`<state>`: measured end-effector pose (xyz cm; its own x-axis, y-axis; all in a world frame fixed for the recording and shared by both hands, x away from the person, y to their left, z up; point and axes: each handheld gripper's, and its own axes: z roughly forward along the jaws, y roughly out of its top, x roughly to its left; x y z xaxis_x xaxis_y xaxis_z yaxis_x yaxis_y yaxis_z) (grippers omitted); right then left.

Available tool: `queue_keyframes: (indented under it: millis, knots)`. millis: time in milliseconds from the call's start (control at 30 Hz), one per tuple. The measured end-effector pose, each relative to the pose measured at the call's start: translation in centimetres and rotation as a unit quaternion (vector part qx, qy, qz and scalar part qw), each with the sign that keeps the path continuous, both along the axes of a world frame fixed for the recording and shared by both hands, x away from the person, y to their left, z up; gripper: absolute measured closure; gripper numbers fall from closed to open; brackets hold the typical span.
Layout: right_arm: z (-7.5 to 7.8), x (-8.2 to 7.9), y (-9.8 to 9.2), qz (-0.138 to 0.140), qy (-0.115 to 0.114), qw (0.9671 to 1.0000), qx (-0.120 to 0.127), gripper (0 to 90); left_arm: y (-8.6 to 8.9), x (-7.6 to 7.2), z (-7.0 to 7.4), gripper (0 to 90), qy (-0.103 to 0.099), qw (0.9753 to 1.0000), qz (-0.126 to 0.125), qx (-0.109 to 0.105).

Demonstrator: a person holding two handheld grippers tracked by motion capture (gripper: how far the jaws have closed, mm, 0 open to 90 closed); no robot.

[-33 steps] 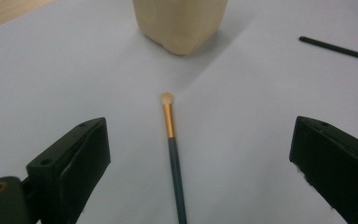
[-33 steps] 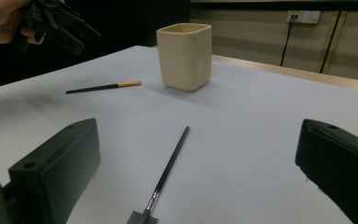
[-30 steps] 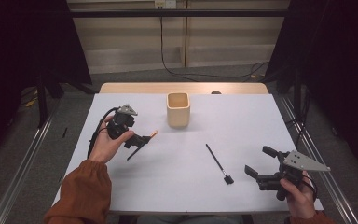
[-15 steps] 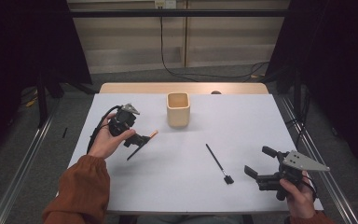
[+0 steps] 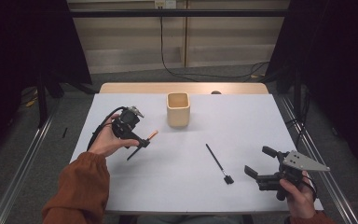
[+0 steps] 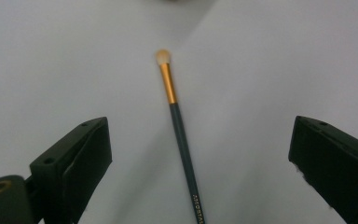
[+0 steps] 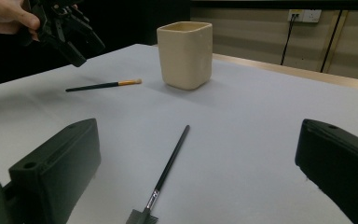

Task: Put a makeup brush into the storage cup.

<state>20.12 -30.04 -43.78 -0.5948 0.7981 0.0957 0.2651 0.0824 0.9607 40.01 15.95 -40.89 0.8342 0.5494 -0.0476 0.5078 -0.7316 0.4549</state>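
Brush [image 6: 179, 135] with the gold ferrule lies left of the cup [image 5: 178, 109]; the left gripper [image 5: 139, 141] has lifted slightly above it, jaws wide, empty. Right gripper [image 5: 257, 163] unmoved, jaws wide, empty.

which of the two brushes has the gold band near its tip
The brush below the left claw: the gold-banded brush, with a pale tip. The other, the black brush nearer the right claw, has a flat dark head.

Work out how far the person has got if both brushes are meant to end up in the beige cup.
Done: nothing; the beige square cup looks empty. In hand: the open left gripper hovers over the dark-handled brush with a gold ferrule, which lies on the table. Left: that brush and the black comb-tipped brush before the open right gripper.
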Motion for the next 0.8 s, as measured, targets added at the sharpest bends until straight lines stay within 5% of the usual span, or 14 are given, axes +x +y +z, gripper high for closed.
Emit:
queue_keyframes:
  millis: [400,500,800]
  knots:
    - [0.0,0.0,0.0,0.001,0.001,1.0000,-0.001,0.0,0.1,0.4,-1.1,25.9,0.042,0.9976,0.000,0.055]
    - [0.0,0.0,0.0,0.001,0.000,1.0000,-0.002,0.0,-0.2,0.6,-1.3,29.1,0.047,0.9976,0.007,0.050]
    - [0.0,0.0,0.0,0.002,0.002,1.0000,-0.001,0.0,-0.9,1.3,-2.5,48.0,0.081,0.9935,0.006,0.080]
